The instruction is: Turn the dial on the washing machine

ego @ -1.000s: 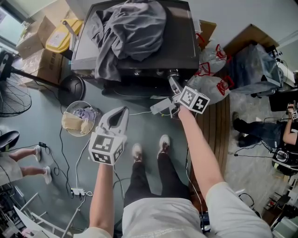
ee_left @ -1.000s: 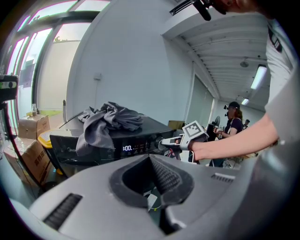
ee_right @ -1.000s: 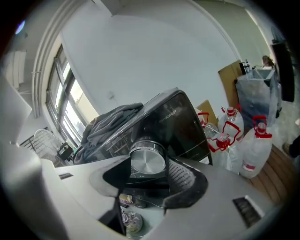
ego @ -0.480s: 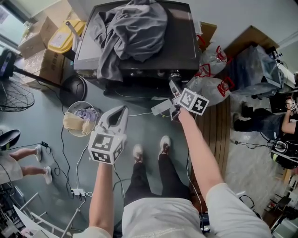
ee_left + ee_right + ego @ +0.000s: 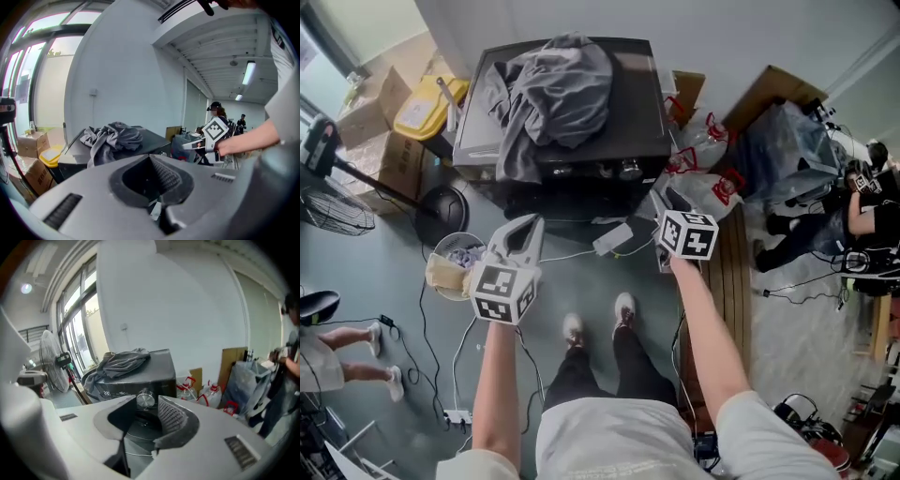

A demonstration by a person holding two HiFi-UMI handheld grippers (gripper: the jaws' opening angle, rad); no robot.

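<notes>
The dark washing machine (image 5: 649, 103) stands ahead of me with grey clothes (image 5: 553, 89) heaped on its top. Its silver dial (image 5: 630, 170) sits on the front panel. My right gripper (image 5: 666, 204) hangs below and right of the dial, apart from it. In the right gripper view the dial (image 5: 145, 400) shows in the distance between the jaws of that gripper (image 5: 149, 414). Those jaws have just been closing and nothing is between them. My left gripper (image 5: 528, 227) is held at the left with its tips together, empty; its own view looks over those tips (image 5: 150, 157) at the clothes (image 5: 112, 138).
A standing fan (image 5: 337, 187) and a round basket of cloth (image 5: 455, 253) are at the left. Boxes and a yellow container (image 5: 422, 103) lie beyond. Water jugs with red handles (image 5: 712, 159) and a wooden board (image 5: 741, 272) flank the right side. Cables and a white box (image 5: 614, 239) lie on the floor.
The right gripper has come off the dial and drawn back towards me, rolling as it went. The left gripper has risen a little, still shut.
</notes>
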